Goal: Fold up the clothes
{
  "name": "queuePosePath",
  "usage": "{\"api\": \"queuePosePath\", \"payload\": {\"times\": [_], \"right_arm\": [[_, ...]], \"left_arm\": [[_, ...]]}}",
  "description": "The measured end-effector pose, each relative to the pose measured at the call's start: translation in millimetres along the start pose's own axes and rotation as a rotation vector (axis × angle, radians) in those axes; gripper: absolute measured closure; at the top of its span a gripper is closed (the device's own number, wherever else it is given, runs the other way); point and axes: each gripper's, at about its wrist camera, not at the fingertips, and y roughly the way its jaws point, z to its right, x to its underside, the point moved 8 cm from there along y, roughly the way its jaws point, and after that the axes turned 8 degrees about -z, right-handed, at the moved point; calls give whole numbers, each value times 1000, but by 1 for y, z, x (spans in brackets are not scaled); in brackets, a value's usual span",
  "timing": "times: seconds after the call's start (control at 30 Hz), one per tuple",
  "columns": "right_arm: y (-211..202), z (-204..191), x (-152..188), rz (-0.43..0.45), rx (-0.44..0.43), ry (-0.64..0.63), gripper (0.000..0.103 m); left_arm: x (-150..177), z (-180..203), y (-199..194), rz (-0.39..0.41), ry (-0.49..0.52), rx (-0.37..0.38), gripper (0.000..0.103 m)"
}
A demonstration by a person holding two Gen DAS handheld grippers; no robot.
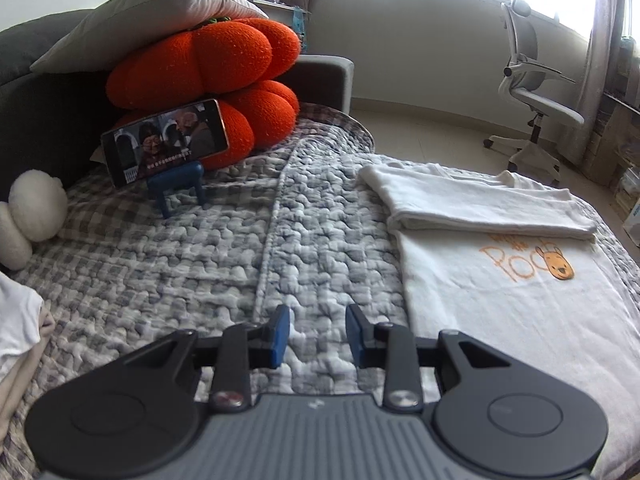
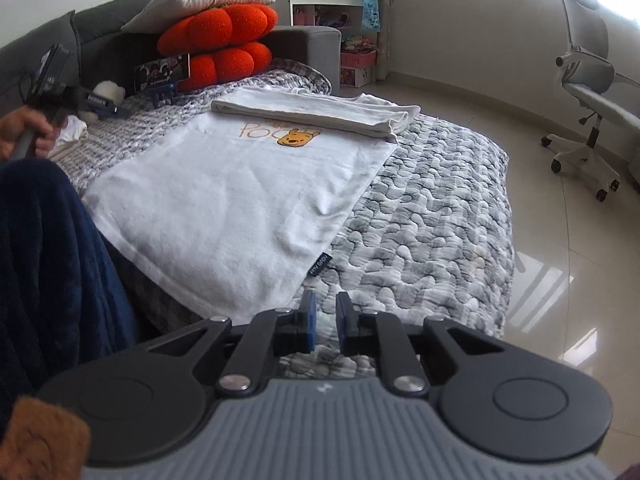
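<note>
1. Left wrist view: the left gripper [image 1: 318, 334] sits at the bottom centre of the frame, its blue fingers [image 1: 280, 330] parted with a clear gap and nothing between them; only the grey-and-white quilt [image 1: 224, 264] shows through the gap.
2. At the right of this view, the white T-shirt [image 1: 500, 304] lies flat on the quilt with an orange bear print [image 1: 532, 260], and its far end is folded over into a thick band [image 1: 480, 204] in the upper right.
3. Upper left: two orange pumpkin cushions [image 1: 208, 68] are stacked under a pale pillow [image 1: 152, 12], against a dark grey headboard [image 1: 36, 100].
4. A phone [image 1: 166, 140] with a lit screen leans on a small blue stand [image 1: 178, 186] in front of the cushions.
5. A white plush toy [image 1: 30, 216] sits at the left edge, and a pile of pale clothes [image 1: 20, 344] lies below it.
6. A white office chair [image 1: 536, 96] stands on the floor in the upper right.
7. Right wrist view: the right gripper [image 2: 325, 322] is at the bottom centre, its fingers [image 2: 308, 320] close together with a narrow slit and nothing gripped.
8. Just above them lies the shirt's near corner with a small dark label [image 2: 320, 265].
9. At the left, a dark blue sleeve [image 2: 52, 264] covers part of the bed edge, and a hand [image 2: 30, 132] holds the other gripper near the plush toy.
10. White shelves [image 2: 332, 8] stand at the top centre beside the headboard.
</note>
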Motion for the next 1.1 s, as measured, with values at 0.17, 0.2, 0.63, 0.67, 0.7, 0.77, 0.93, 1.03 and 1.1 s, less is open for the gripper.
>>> {"api": "queuePosePath", "payload": {"times": [0.17, 0.2, 0.63, 0.67, 0.7, 0.77, 0.93, 1.03, 1.1], "right_arm": [[32, -11, -7, 19, -25, 47, 87], [35, -11, -10, 25, -34, 63, 87], [54, -15, -14, 71, -14, 62, 88], [53, -16, -13, 70, -11, 63, 88], [52, -17, -12, 68, -6, 58, 88], [49, -20, -9, 61, 3, 42, 88], [38, -25, 5, 61, -3, 53, 88], [32, -27, 10, 61, 1, 52, 88], [30, -26, 6, 67, -2, 60, 88]], "left_arm": [[22, 7, -8, -13, 5, 47, 71], [26, 8, -9, -17, 7, 56, 71], [65, 31, 19, -69, -1, 80, 81], [66, 33, 18, -69, 16, 67, 81], [67, 35, 16, -70, 31, 55, 81], [69, 36, 13, -78, 45, 45, 81], [79, 32, 1, -93, 23, 65, 81], [77, 33, -5, -95, 11, 66, 81], [72, 37, -9, -80, 15, 69, 81]]}}
